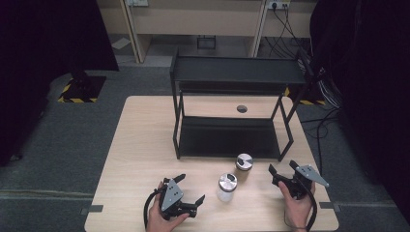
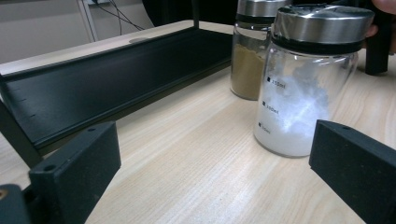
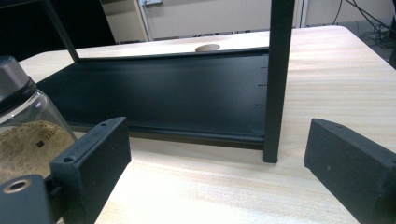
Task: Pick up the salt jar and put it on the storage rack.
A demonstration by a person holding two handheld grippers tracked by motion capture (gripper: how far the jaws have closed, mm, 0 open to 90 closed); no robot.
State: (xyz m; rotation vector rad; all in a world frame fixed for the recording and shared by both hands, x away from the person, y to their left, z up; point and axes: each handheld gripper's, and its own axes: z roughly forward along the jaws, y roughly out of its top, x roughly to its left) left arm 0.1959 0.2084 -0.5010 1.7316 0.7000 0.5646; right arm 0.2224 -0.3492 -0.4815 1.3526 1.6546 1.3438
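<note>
High view: both hand-held grippers, left [image 1: 191,188] and right [image 1: 283,167], gape empty beside two jars [image 1: 226,186]; a grasp likely comes next.

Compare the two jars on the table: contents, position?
The white-powder jar holds white powder; the brown-powder jar holds tan-brown powder. In the high view, the white-powder jar stands nearer the person and the left gripper; the brown-powder jar sits closer to the black rack. Both are clear glass, upright, with silver lids.
</note>
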